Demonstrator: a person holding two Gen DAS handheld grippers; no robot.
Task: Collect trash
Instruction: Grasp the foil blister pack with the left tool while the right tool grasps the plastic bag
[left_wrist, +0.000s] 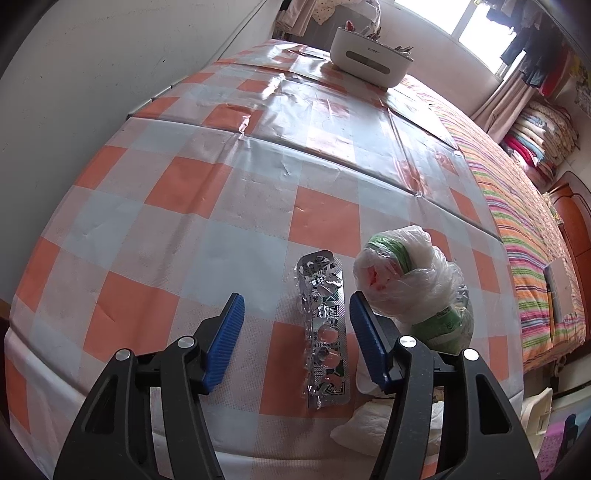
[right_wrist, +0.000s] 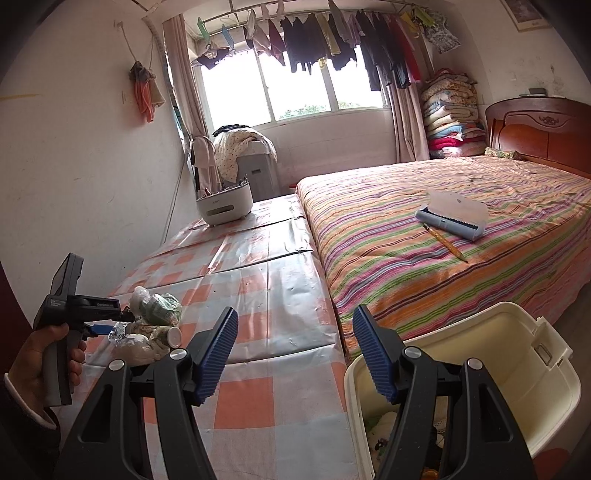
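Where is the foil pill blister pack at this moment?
In the left wrist view, the blister pack lies flat on the checked tablecloth between the open left gripper fingers, beside the plastic-wrapped bundle.

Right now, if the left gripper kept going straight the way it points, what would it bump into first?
Most likely the foil pill strip, which lies flat on the checked tablecloth between the open fingers of the left gripper. The bagged bottle sits just off to the right side, though depth is hard to judge.

Bright window (right_wrist: 291, 88), striped bed (right_wrist: 443, 236), checkered table (left_wrist: 221, 192)
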